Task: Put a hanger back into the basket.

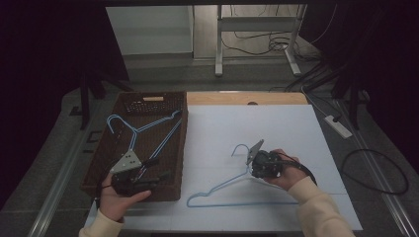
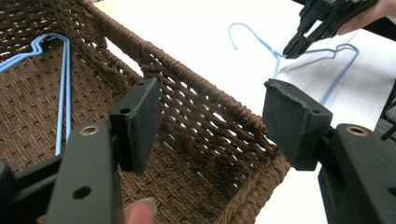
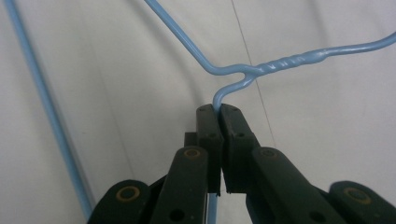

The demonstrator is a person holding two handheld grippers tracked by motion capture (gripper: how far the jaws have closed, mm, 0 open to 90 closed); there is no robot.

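Right hand-held gripper is clamped shut on the blue wire hanger just below its twisted neck; hanger lies on the white bench, beside the wicker basket. Left hand-held gripper is wide open, empty, over the basket w/ another hanger inside. Risk: thin wire may pivot in the grip and snag the basket rim.

no readable text, labels, brands, numbers or signs anywhere
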